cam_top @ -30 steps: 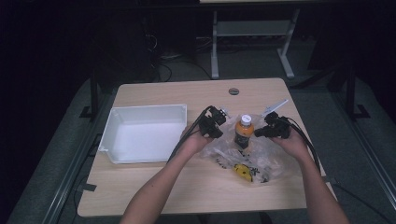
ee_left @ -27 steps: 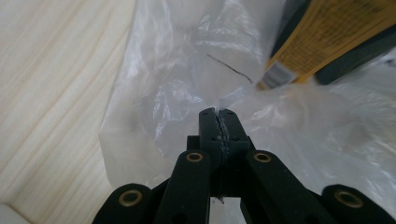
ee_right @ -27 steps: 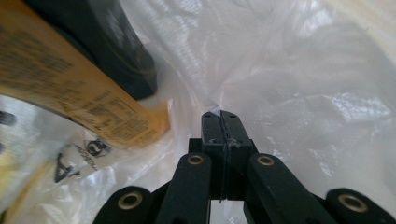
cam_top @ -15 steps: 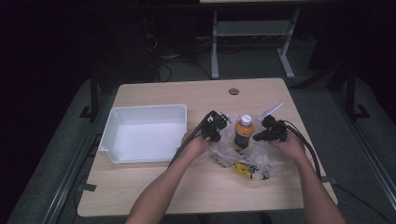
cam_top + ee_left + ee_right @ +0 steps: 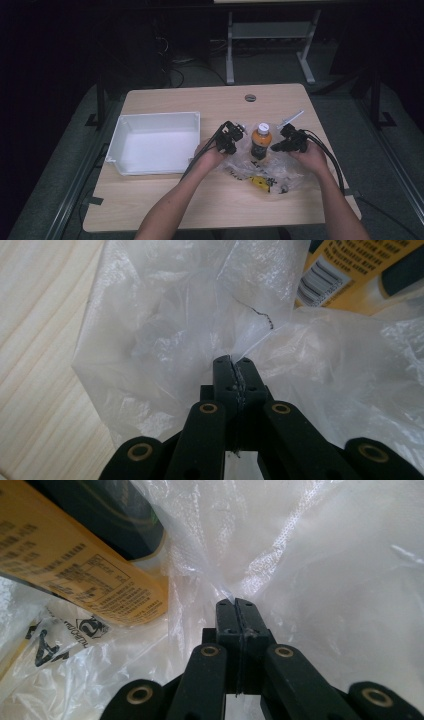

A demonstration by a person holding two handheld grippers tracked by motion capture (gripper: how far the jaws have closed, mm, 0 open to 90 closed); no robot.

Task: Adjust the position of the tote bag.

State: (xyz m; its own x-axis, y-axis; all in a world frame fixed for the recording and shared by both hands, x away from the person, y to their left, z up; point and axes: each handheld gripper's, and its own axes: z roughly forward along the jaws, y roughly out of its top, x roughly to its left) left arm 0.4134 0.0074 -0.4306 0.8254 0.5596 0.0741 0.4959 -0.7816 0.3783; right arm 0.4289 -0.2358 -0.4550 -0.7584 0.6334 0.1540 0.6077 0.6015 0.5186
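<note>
Left gripper: my left gripper [image 5: 233, 361] is clenched, jaws pressed flat together with a fold of the thin clear crinkled plastic bag [image 5: 165, 335] pinched between the tips. From above I see it [image 5: 231, 141] at the bag's left edge.

Right gripper: my right gripper [image 5: 235, 603] is clenched too, jaws together on a pleat of the same bag [image 5: 320, 570]. From above it [image 5: 283, 146] sits at the bag's right edge.

Hands: my left hand [image 5: 209, 156] and right hand [image 5: 309, 156] come in from the bottom, one on either side of the bottle.

Bag: it lies spread on the table [image 5: 270, 172] between my two grippers and toward me, with black print on the film in the right gripper view.

Bottle: an orange-filled bottle with a white cap and a yellow-and-dark label [image 5: 261, 141] stands upright between the grippers, at the far end of the bag. Its label [image 5: 75, 570] is close on the left in the right gripper view, and the barcode end [image 5: 350, 270] shows at the top right in the left gripper view.

Inside the bag: a small yellow item [image 5: 260, 182] near my side; I can't tell what it is.

Tray: a white rectangular plastic tray [image 5: 122, 131] sits left of my left hand, apart from the bag.

Table: a light wooden tabletop [image 5: 200, 100] carries it all.
</note>
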